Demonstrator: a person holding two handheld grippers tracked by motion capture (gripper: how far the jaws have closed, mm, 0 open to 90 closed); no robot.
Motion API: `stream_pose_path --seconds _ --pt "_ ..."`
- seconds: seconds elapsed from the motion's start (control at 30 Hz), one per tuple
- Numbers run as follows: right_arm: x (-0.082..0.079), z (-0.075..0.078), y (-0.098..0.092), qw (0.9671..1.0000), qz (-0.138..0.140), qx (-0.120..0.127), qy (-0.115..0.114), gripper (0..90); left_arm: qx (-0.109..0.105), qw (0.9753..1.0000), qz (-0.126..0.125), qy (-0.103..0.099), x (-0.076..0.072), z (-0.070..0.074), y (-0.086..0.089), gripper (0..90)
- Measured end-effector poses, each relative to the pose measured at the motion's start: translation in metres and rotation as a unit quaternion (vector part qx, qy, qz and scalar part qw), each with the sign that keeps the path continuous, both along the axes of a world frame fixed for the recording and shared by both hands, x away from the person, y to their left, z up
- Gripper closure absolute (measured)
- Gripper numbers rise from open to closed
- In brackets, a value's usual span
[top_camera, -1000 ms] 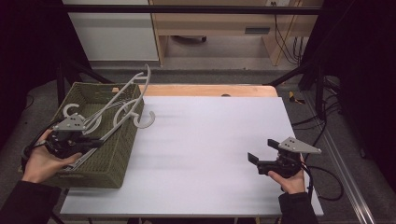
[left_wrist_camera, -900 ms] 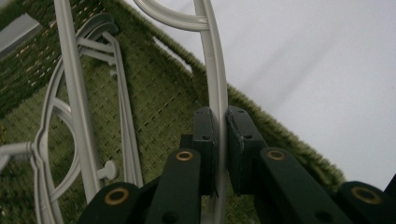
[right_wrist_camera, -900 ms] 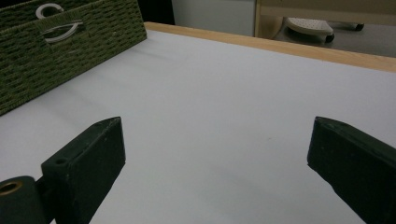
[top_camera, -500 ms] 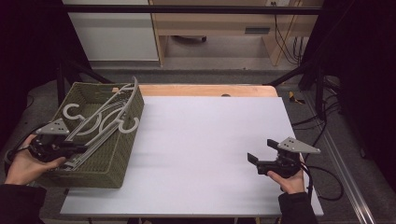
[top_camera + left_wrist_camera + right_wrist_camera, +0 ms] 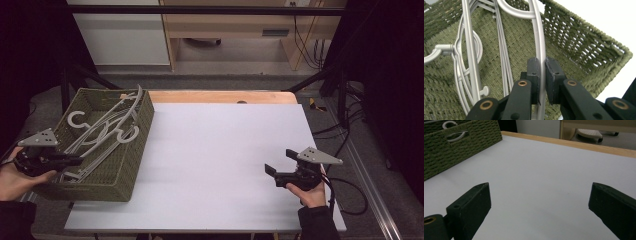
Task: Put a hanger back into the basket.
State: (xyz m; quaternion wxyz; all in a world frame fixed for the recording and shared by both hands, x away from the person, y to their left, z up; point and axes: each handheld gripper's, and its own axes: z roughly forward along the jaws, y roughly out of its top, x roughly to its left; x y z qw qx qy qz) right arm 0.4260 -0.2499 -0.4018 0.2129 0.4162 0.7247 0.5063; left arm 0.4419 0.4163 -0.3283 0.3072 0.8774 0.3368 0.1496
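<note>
A green woven basket (image 5: 134, 150) stands at the table's left side with several grey plastic hangers (image 5: 100, 131) lying in it. My left gripper (image 5: 75, 161) reaches in over the basket's near left rim. In the left gripper view it (image 5: 541, 67) is shut on the bar of one grey hanger (image 5: 538, 37), which runs up between the jaws above the basket floor (image 5: 519, 42). My right gripper (image 5: 276, 168) rests near the table's front right, open, with nothing between its fingers; in the right gripper view it (image 5: 539, 202) faces bare white tabletop.
The white tabletop (image 5: 225, 145) stretches between the basket and the right hand. A wooden strip (image 5: 225, 96) edges the far side. The basket's side (image 5: 461, 147) shows at the right gripper view's upper left. A cable (image 5: 350, 192) trails off the right edge.
My left gripper has pulled left and nearer with the hanger. The hangers that stuck up over the basket's right rim now lie lower inside it. The right gripper has not moved.
</note>
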Motion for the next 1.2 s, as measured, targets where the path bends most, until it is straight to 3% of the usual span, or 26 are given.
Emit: stream_pose_path --seconds 0.23,0.4,0.63,0.87,1.07,1.2 --pt "0.000 0.000 0.000 1.0000 0.000 0.000 0.001 4.6 0.000 1.0000 -0.008 0.000 -0.004 -0.006 0.001 81.9" --pt "0.000 0.000 0.000 1.0000 0.000 0.000 0.000 4.6 0.000 0.9999 -0.010 0.013 -0.001 -0.014 0.004 82.0" --pt "0.000 -0.001 0.001 1.0000 0.002 -0.001 0.001 4.6 -0.015 0.9999 -0.007 0.003 0.005 -0.018 -0.003 81.9" --pt "0.000 0.000 0.000 1.0000 0.001 0.001 0.000 4.6 -0.028 0.9996 0.007 -0.007 0.002 -0.020 -0.001 81.5" --pt "0.000 0.000 0.000 1.0000 0.001 0.001 0.000 4.6 -0.018 0.9991 0.036 -0.013 0.002 -0.020 0.004 79.7" --pt "0.000 0.000 0.000 1.0000 0.001 0.001 0.000 4.7 -0.003 0.9989 0.047 -0.003 0.003 -0.026 0.006 79.0"
